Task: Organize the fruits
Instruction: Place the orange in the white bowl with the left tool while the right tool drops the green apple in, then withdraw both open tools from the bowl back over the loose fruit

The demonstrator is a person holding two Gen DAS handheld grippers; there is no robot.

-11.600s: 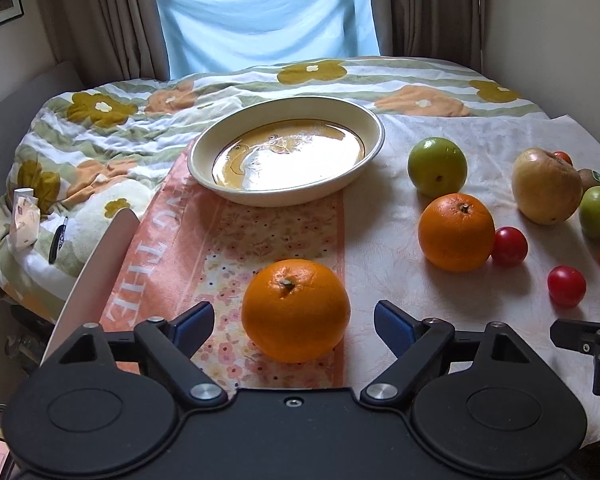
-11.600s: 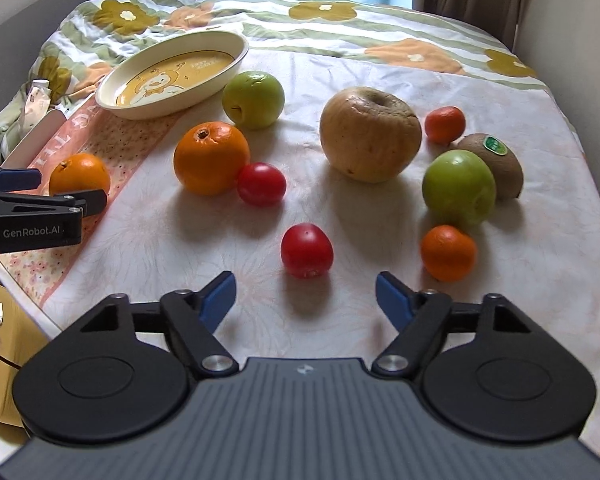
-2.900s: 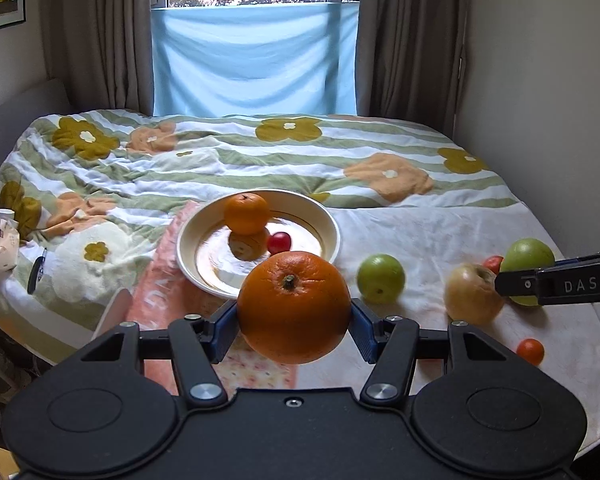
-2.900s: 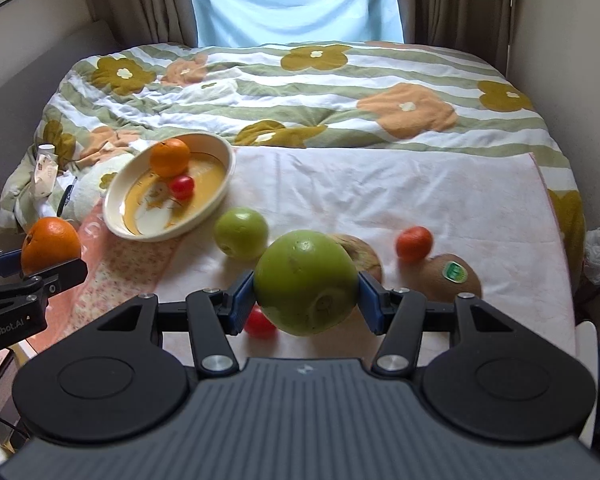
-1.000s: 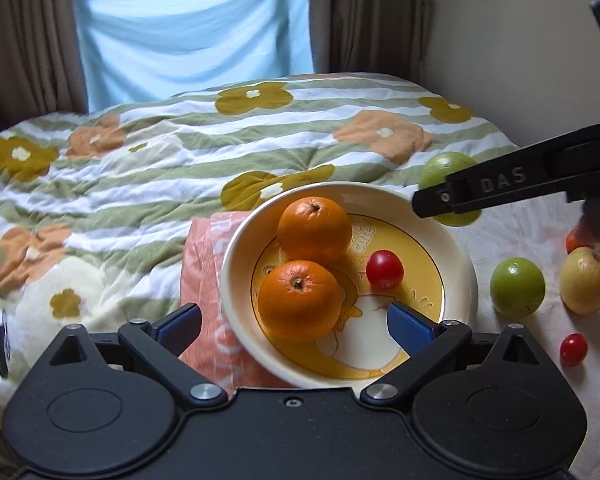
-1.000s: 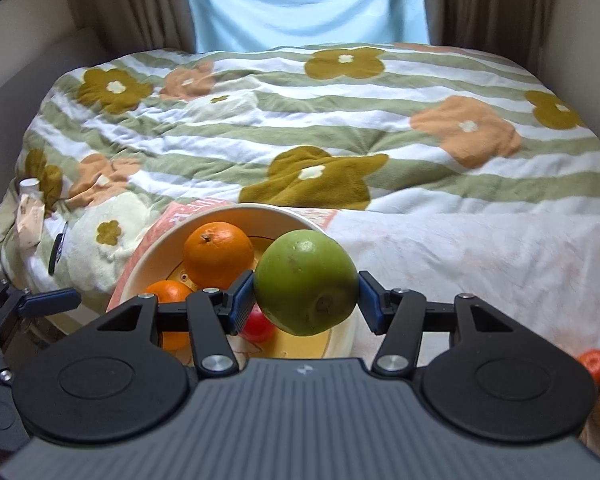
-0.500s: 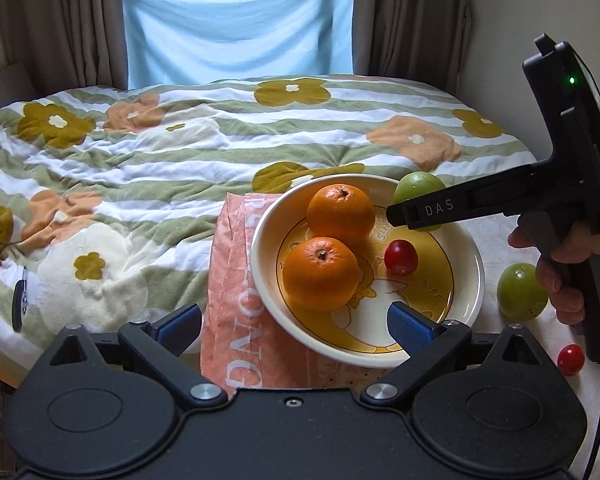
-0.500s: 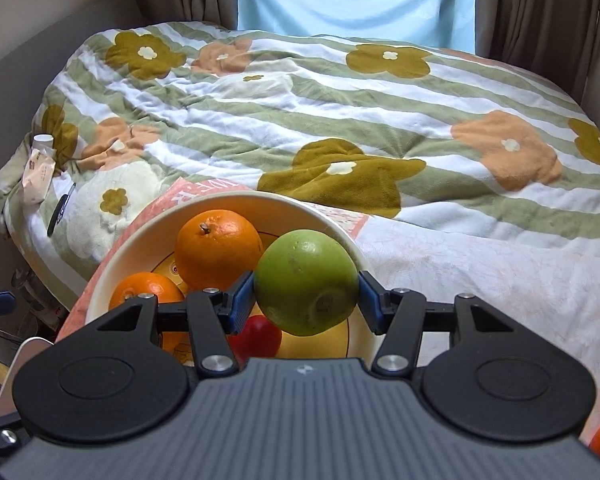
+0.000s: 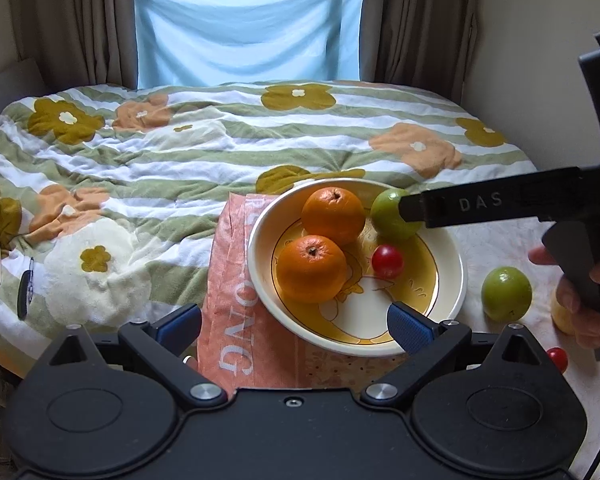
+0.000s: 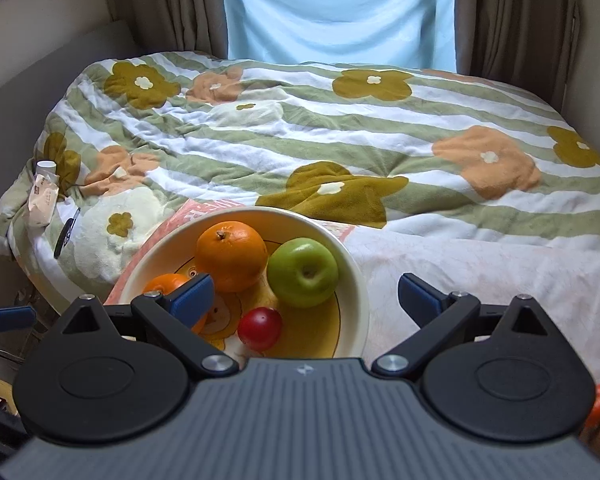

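Note:
A cream bowl (image 9: 456,268) (image 10: 356,280) holds two oranges (image 9: 311,269) (image 9: 333,215), a small red tomato (image 9: 387,261) (image 10: 259,328) and a green apple (image 10: 302,273) (image 9: 388,216). My right gripper (image 10: 306,296) is open just above and behind the apple, which rests in the bowl. From the left wrist view its black finger (image 9: 480,208) reaches over the bowl from the right. My left gripper (image 9: 294,324) is open and empty at the bowl's near rim.
The bowl sits on an orange-pink cloth (image 9: 236,320) beside a white tablecloth. A second green apple (image 9: 506,293), a small tomato (image 9: 557,358) and a yellowish fruit (image 9: 560,316) lie right of the bowl. A floral blanket (image 9: 180,152) covers the bed behind.
My right gripper has opened and let the green apple go into the bowl next to the far orange. My left gripper stays open and has drawn back slightly.

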